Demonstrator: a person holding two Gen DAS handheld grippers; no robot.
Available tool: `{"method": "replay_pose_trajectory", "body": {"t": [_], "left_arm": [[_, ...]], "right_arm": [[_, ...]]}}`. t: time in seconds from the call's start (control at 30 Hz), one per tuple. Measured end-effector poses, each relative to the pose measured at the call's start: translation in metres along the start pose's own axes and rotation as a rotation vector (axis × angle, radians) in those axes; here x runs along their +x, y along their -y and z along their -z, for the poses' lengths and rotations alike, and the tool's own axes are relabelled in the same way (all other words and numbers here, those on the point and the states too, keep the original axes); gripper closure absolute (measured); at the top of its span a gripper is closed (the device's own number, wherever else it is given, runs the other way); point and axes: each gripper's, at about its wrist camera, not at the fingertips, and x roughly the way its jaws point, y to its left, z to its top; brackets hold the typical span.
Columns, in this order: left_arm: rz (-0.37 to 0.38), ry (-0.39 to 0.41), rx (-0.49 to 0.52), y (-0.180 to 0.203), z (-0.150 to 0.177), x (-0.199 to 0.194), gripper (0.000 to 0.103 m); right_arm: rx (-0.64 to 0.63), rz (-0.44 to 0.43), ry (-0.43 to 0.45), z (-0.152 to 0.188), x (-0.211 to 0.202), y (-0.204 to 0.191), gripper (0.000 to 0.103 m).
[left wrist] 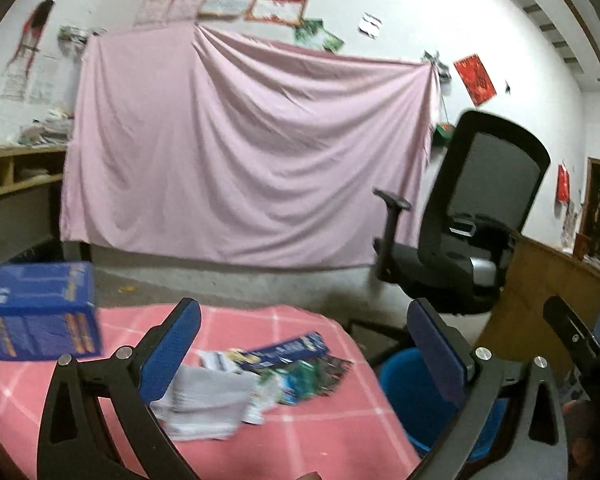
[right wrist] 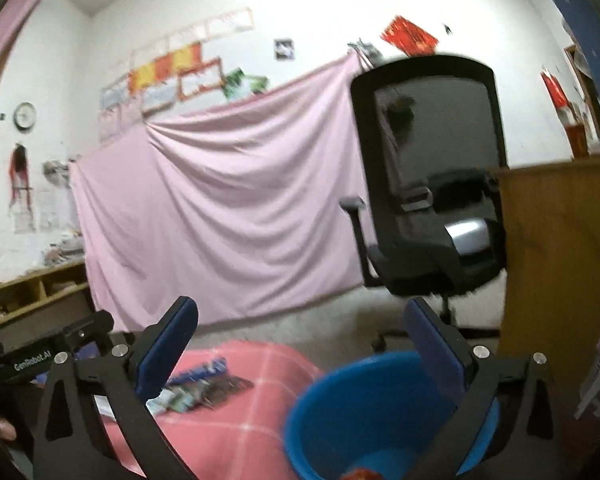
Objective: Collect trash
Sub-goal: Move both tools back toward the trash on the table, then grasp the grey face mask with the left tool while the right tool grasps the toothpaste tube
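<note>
The litter you are after lies in a loose heap (left wrist: 260,380) near the middle of the pink checked cloth (left wrist: 320,440) that covers the table. Its plainest piece is a long, flat blue carton (left wrist: 290,348), lying on its face with its long axis running across the left wrist view, the right end tipped a little further from you. In front of it lie a stack of white and grey paper (left wrist: 208,408), crumpled clear wrapping and some green printed packets (left wrist: 300,380); the blur hides their finer detail. A taller blue cardboard box (left wrist: 40,312) stands upright at the cloth's left edge, well apart from the heap.

Your left gripper (left wrist: 304,340) hangs above the heap with its blue-padded fingers spread wide and nothing between them. Your right gripper (right wrist: 302,344) is likewise wide open and empty, held above the round blue plastic bucket (right wrist: 328,404), which sits just beside the table's right edge; something small and red (right wrist: 360,474) lies in its bottom.

Behind the bucket stands a black mesh office chair (right wrist: 432,160). A pale pink sheet (left wrist: 240,152) hangs across the far wall.
</note>
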Motion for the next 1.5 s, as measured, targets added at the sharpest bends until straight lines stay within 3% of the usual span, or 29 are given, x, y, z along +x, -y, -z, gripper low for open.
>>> {"method": "replay_pose_trajectory", "body": {"t": [0.2, 0.43, 0.73, 0.9, 1.17, 1.27, 1.37, 1.4, 1.5], "left_arm": [[-0.056, 0.067, 0.015, -0.032, 0.0, -0.024, 0.002], [-0.118, 0.087, 0.019, -0.076, 0.01, -0.041, 0.002], [-0.104, -0.035, -0.036, -0.121, 0.036, -0.026, 0.002], [-0.049, -0.116, -0.067, -0.13, 0.043, -0.014, 0.002], [0.073, -0.255, -0.048, -0.119, 0.047, 0.012, 0.004], [0.113, -0.325, -0.049, -0.114, 0.049, 0.025, 0.022], [0.15, -0.393, -0.074, -0.113, 0.052, 0.04, 0.042], [0.164, -0.407, -0.085, -0.114, 0.052, 0.043, 0.052], [0.2, -0.458, -0.123, -0.118, 0.055, 0.051, 0.084]], "right_arm": [[-0.058, -0.053, 0.056, -0.003, 0.002, -0.041, 0.0], [-0.096, -0.095, 0.041, 0.004, 0.017, -0.074, 0.0], [-0.173, -0.138, -0.083, 0.031, 0.051, -0.103, 0.0], [-0.208, -0.133, -0.158, 0.045, 0.068, -0.114, 0.0], [-0.183, -0.1, -0.389, 0.065, 0.106, -0.105, 0.0], [-0.163, -0.097, -0.443, 0.069, 0.114, -0.101, 0.0], [-0.149, -0.103, -0.498, 0.075, 0.121, -0.1, 0.009], [-0.143, -0.112, -0.519, 0.077, 0.124, -0.1, 0.016], [-0.137, -0.13, -0.555, 0.081, 0.129, -0.104, 0.024]]}}
